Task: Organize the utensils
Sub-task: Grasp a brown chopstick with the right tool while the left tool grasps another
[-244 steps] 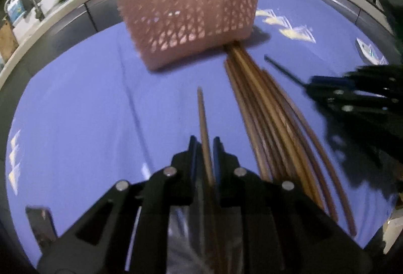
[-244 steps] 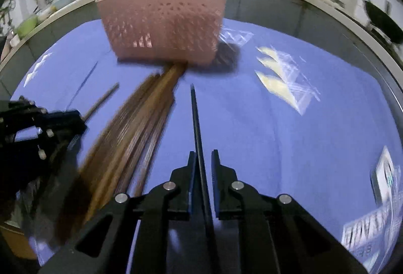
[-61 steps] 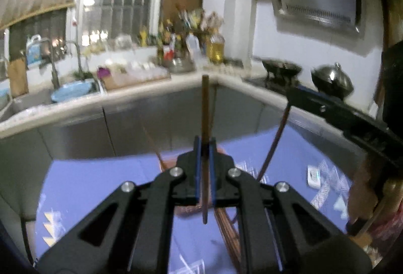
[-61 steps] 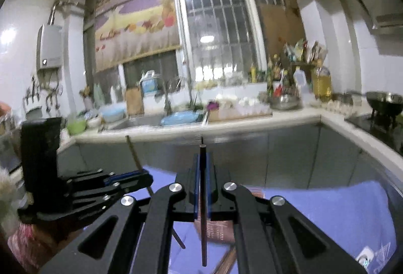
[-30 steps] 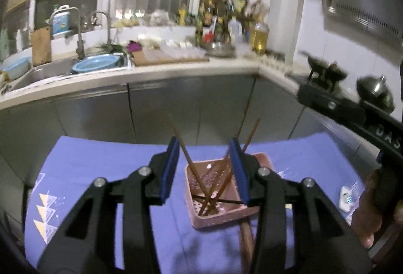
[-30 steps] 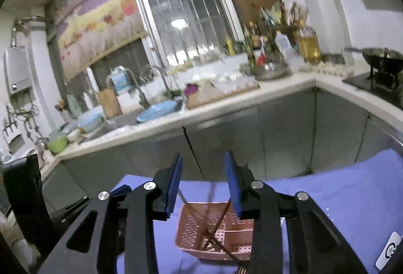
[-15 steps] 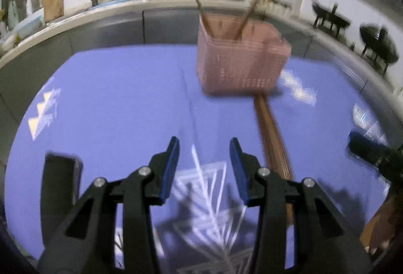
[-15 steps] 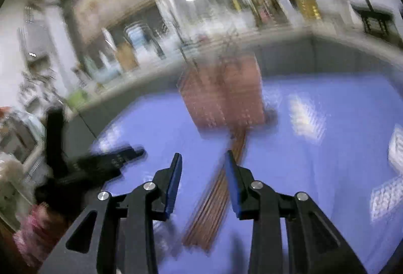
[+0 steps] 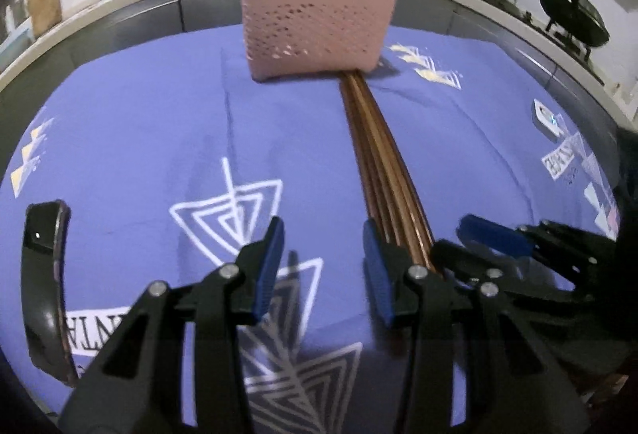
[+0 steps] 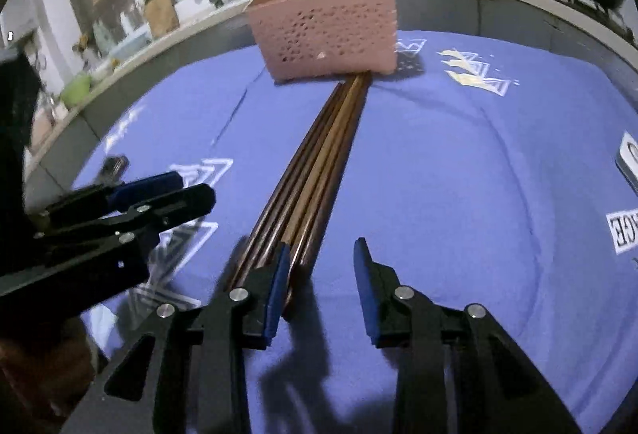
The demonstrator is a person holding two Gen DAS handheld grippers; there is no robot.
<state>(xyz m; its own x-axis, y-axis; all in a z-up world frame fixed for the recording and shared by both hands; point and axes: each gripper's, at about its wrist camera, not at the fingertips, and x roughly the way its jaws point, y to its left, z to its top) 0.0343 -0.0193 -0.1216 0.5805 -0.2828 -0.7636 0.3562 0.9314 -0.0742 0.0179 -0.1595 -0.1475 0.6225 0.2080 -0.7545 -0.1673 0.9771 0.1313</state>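
A: What do you hold?

B: Your left gripper is spread and empty; so is your right gripper.

A: The utensils?

B: Brown wooden chopsticks lie bundled between them, before the pink perforated plastic basket. Next, likely pinch one stick.

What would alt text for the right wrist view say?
An open tool hovers low over a bundle of brown chopsticks lying on a blue cloth. The chopsticks lead to a pink basket already holding a few; the other tool sits left.
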